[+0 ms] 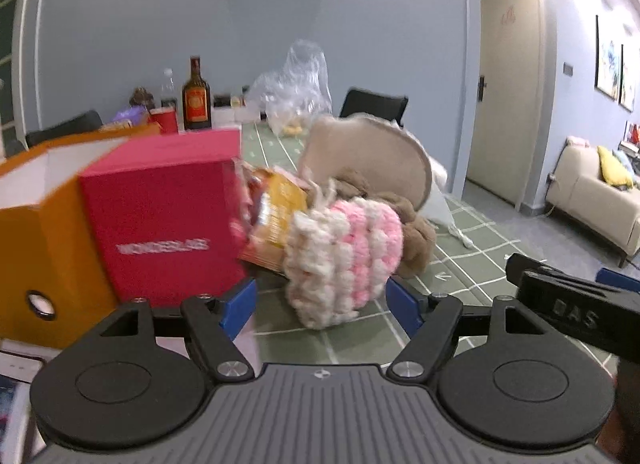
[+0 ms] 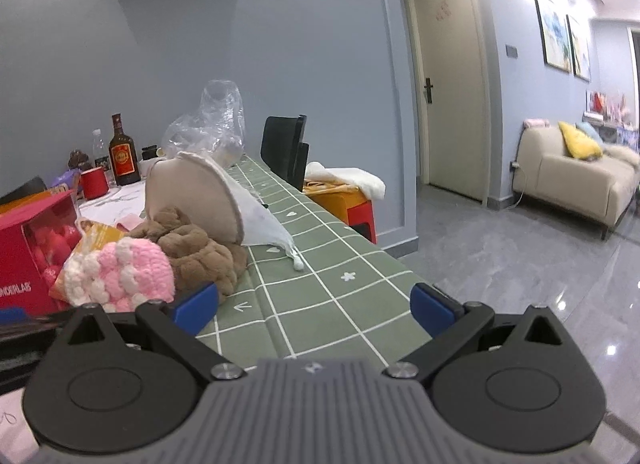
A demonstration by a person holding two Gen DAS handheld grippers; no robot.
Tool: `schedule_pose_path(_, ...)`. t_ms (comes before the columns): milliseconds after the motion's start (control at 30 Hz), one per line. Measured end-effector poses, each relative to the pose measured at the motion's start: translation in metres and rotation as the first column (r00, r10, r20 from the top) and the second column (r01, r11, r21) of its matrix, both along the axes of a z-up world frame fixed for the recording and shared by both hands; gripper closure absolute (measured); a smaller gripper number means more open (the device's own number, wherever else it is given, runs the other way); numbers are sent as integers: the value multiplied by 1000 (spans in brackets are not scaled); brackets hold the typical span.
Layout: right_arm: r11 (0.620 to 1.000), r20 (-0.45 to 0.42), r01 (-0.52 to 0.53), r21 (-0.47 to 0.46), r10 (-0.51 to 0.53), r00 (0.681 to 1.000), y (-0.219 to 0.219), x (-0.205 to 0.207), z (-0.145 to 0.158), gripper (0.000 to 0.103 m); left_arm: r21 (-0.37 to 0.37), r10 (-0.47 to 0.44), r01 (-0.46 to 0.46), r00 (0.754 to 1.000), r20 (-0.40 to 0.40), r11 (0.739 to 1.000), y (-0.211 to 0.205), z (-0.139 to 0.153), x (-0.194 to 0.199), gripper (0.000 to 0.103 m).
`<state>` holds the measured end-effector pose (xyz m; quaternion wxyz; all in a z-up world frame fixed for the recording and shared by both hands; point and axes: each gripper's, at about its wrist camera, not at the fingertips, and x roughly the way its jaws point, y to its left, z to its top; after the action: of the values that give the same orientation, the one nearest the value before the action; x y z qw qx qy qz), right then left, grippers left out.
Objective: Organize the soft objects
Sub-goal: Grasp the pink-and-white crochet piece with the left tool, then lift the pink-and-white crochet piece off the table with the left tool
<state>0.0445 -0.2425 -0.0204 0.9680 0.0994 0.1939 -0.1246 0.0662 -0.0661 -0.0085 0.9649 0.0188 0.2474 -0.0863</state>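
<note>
Two grippers were in approach, neither holding anything. Left gripper (image 1: 320, 306) had its jaws wide apart, with the pink-and-white knitted piece (image 1: 344, 260) lying just ahead on the green checked tablecloth (image 1: 360, 344), resting against a snack packet (image 1: 276, 215) and a brown plush (image 1: 416, 240). Right gripper (image 2: 314, 306) also stood open over bare cloth. The knit's long axis appeared tilted, upper-left to lower-right. Judged next move: advance and straddle it across the narrow width.
</note>
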Motion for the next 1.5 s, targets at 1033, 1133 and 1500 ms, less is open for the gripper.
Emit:
schedule_pose_path(1033, 997, 48, -74, 9, 73, 996, 1, -3, -2, 4, -77, 55, -67, 987, -151, 995, 15, -3, -6, 86)
schedule_pose_path(1133, 996, 48, -86, 1, 86, 995, 10, -1, 0, 4, -116, 28, -48, 985, -171, 992, 33, 1, -18, 86)
schedule_pose_path(1500, 985, 53, -172, -33, 174, 983, 39, 2, 4, 4, -158, -1, -25, 986, -167, 987, 72, 7, -30, 74)
